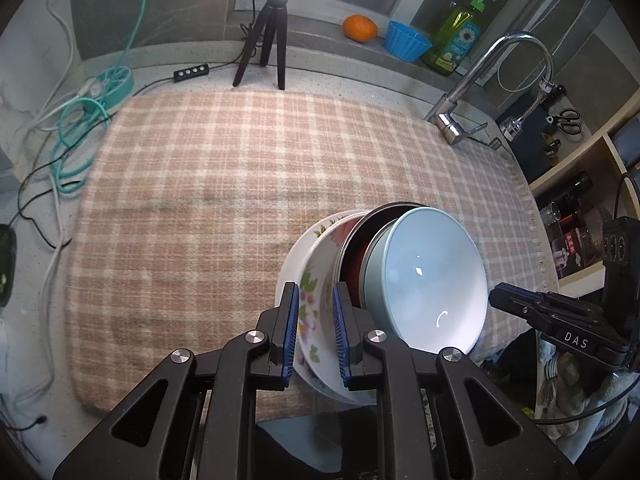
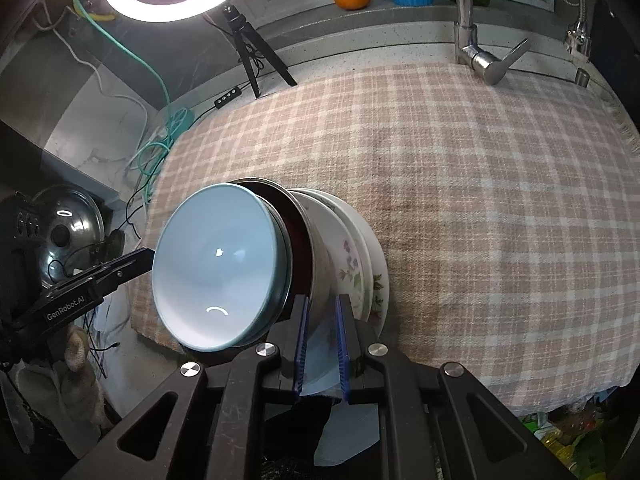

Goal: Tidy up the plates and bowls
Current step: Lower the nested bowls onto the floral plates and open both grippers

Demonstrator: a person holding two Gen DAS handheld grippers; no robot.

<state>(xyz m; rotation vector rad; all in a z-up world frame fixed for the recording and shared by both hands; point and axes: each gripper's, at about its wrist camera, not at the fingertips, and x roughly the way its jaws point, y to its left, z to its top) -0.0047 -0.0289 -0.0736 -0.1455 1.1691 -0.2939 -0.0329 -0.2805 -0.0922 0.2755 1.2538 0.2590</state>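
Observation:
A stack of dishes hangs tipped up over the near edge of the checked cloth [image 1: 224, 184]. It holds a white plate [image 1: 286, 264], a flowered plate [image 1: 330, 236], a dark steel-rimmed bowl [image 1: 356, 248] and a light blue bowl [image 1: 432, 276] whose mouth faces me. My left gripper [image 1: 316, 292] is shut on the rims of the two plates. My right gripper [image 2: 322, 298] is shut on the opposite rim, beside the dark bowl [image 2: 298, 240] and the flowered plate [image 2: 348, 264]. The blue bowl [image 2: 212, 264] hides the tip of each gripper in the other's view: right gripper [image 1: 496, 294], left gripper [image 2: 148, 254].
A faucet [image 1: 480, 80] stands at the back right of the cloth and a black tripod [image 1: 268, 40] at the back. An orange [image 1: 360, 28], a blue cup [image 1: 406, 42] and a green soap bottle [image 1: 456, 36] sit on the ledge. Cables [image 1: 76, 136] lie left; shelves [image 1: 580, 184] stand right.

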